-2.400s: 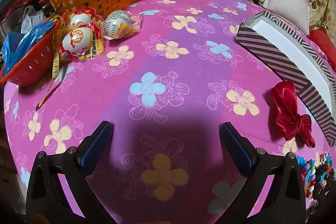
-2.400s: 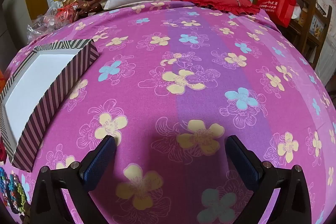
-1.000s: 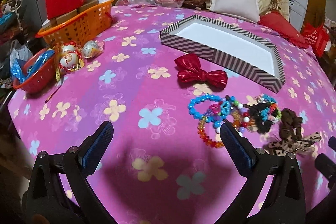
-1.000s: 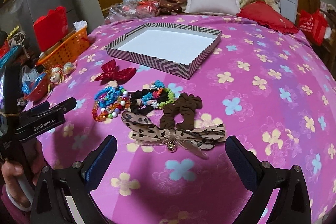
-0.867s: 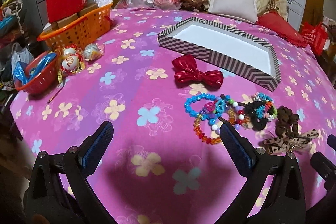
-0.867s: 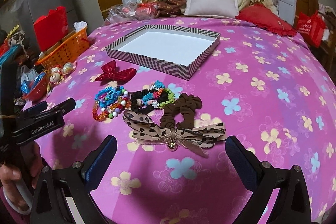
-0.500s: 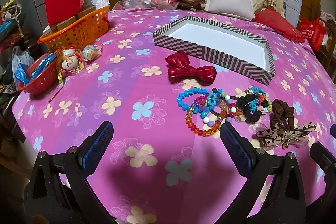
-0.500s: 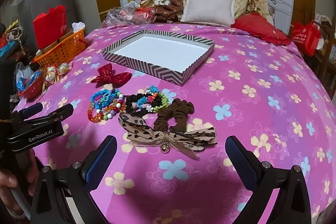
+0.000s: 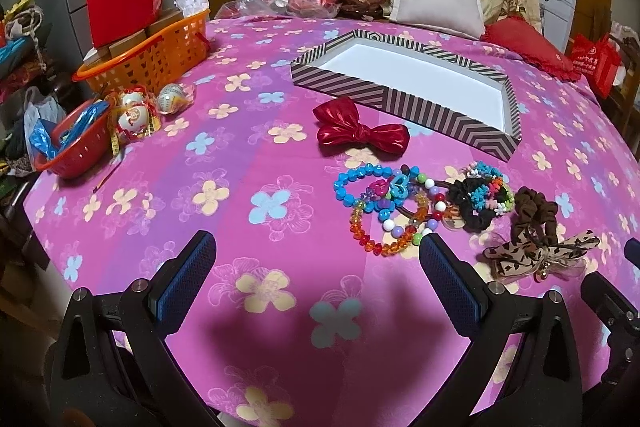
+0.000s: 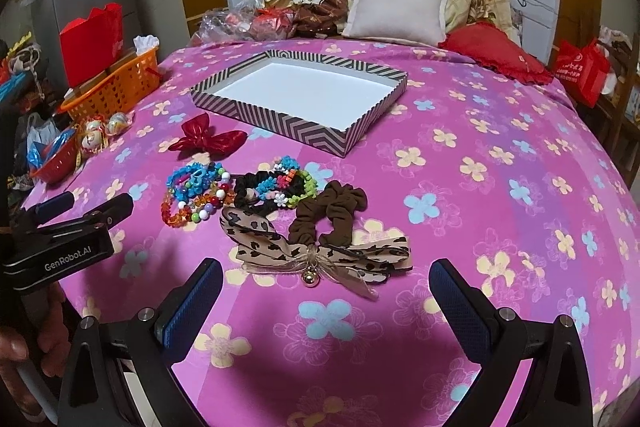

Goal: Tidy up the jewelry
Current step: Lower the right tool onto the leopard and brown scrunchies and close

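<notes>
Both tongs wide, empty: left gripper [image 9: 316,267], right gripper [image 10: 326,291]. I judge leopard bow [image 10: 320,251] light, floppy; pinch center knot. Striped tray [image 10: 316,137] upper center.

Both cameras have drawn back and risen since the first pictures, when each looked closely down at little but the pink flowered bedspread [image 9: 248,163]. The whole shallow striped cardboard box [image 10: 280,125] now shows, with the shiny red fabric bow [image 9: 360,135], the heap of coloured bead bracelets [image 9: 384,207], the brown scrunchie [image 10: 332,215] and the leopard-print ribbon bow [image 10: 320,251] lying in front of it. The left hand-held gripper [image 10: 86,205] has come into the right wrist view at the left edge, and over the last second the things have slid slightly farther from both cameras.
</notes>
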{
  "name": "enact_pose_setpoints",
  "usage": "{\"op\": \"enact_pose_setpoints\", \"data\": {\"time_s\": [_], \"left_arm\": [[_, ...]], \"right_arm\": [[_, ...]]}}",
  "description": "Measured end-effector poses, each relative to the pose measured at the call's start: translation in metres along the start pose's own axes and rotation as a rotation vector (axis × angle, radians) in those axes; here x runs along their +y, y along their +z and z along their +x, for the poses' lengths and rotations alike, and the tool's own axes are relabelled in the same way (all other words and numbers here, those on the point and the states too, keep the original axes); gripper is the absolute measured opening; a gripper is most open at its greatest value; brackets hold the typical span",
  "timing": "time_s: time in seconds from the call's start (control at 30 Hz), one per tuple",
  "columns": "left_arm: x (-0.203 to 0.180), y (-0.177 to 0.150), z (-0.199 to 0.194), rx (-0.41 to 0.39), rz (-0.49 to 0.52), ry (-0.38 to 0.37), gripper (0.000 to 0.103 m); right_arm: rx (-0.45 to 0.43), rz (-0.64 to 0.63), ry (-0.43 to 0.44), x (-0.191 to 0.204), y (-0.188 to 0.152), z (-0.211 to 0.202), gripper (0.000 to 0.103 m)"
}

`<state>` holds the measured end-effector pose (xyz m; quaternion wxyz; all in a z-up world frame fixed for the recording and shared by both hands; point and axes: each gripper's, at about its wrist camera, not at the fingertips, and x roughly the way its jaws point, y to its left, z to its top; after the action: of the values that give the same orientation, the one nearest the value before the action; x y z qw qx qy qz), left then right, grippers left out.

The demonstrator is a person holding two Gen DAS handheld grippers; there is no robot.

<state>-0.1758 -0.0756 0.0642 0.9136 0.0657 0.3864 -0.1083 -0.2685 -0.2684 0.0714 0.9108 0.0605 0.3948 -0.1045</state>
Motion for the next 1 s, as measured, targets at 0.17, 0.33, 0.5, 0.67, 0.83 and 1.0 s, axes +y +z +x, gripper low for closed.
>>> {"op": "enact_pose_setpoints", "data": {"time_s": [0.17, 0.33, 0.5, 0.67, 0.83, 1.0], "left_arm": [[0.0, 0.0, 0.0, 0.006, -0.012, -0.003, 0.102], [0.001, 0.0, 0.001, 0.007, -0.018, 0.002, 0.102], [0.002, 0.0, 0.002, 0.009, -0.021, 0.004, 0.102], [0.003, 0.0, 0.002, 0.009, -0.021, 0.003, 0.102], [0.001, -0.002, 0.005, 0.012, -0.01, 0.002, 0.102], [-0.004, -0.005, 0.007, 0.017, 0.0, -0.002, 0.102]], "right_arm": [[0.007, 0.002, 0.004, 0.0, 0.0, 0.002, 0.102], [0.011, -0.004, -0.001, 0.0, -0.001, 0.003, 0.102], [0.009, -0.018, 0.0, 0.001, -0.002, 0.003, 0.102], [0.01, -0.008, -0.001, -0.002, -0.002, 0.004, 0.102], [0.019, 0.003, -0.007, -0.007, -0.005, 0.005, 0.102], [0.031, 0.005, -0.003, -0.012, -0.01, 0.007, 0.102]]}}
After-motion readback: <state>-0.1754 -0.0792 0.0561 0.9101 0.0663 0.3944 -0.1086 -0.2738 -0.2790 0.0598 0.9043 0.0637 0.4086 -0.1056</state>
